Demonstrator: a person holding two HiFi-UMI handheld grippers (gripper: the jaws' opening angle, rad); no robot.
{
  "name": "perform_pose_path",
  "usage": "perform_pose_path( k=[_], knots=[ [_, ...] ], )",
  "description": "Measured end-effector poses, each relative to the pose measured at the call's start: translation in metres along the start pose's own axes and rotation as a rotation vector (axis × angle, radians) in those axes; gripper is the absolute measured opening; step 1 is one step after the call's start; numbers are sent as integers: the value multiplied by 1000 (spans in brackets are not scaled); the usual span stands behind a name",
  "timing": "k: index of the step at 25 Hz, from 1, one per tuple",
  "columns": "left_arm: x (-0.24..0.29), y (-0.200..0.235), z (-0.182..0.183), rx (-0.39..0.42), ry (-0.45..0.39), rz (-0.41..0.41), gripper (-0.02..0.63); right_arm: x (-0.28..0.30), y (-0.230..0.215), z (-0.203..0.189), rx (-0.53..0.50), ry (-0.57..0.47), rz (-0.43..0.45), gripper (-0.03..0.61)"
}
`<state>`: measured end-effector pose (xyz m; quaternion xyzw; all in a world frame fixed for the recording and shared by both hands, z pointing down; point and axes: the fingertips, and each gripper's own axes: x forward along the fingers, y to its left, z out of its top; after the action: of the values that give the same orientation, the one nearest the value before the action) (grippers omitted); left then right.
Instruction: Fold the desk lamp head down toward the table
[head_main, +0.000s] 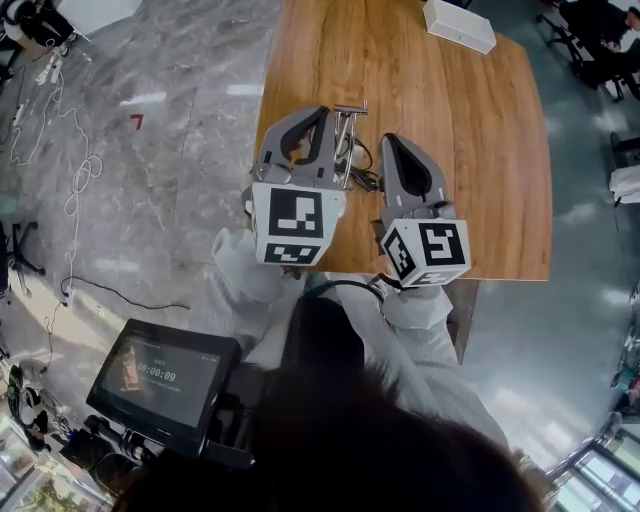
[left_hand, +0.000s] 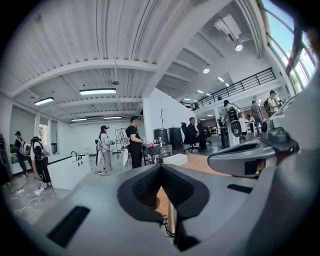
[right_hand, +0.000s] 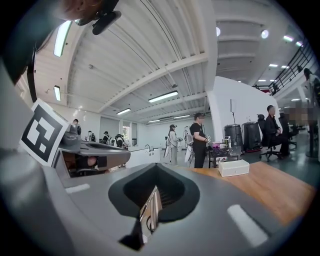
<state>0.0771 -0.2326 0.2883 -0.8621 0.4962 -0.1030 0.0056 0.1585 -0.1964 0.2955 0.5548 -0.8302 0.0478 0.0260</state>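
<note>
Grippers first: there are two, one in each of my hands, held side by side over the near end of the one wooden table (head_main: 480, 150). My left gripper (head_main: 320, 112) has its jaws drawn together until the tips meet, and its own view shows the same, the dark pads (left_hand: 145, 187) touching at the front with only a small loop of space behind them. Nothing is pinched there. Through that loop I see a bit of table and one thin metal rod of the desk lamp (left_hand: 171, 220). My right gripper (head_main: 393, 140) is clenched the same way, tips meeting and nothing caught between them, and the lamp's metal frame (right_hand: 150, 207) shows through its loop too. There is one lamp (head_main: 348, 140), and from my head it reads as a pair of slim silver rods with a short crossbar at the far end, standing on the table in the gap between the two grippers, just beside the left one. I cannot tell whether either gripper touches it. A dark cable is bunched at its foot. One white box (head_main: 458, 24) lies at the far end of the table, well apart from the lamp. One screen (head_main: 165, 378) sits low at my left, over the grey floor.
</note>
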Motion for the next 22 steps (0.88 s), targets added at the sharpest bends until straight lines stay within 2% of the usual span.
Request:
perform_pose_path(
  k=[4,13,22],
  knots=[
    [-4,0,5,20,-11,18,0,-1,4,3,-8,-2,18,0],
    [-7,3,10,-25,-27,26,0,4,11,5,-26,-4,55,0],
    [-11,3,8,-24,-36,28,0,4,11,3,-24,-4,61,0]
  ],
)
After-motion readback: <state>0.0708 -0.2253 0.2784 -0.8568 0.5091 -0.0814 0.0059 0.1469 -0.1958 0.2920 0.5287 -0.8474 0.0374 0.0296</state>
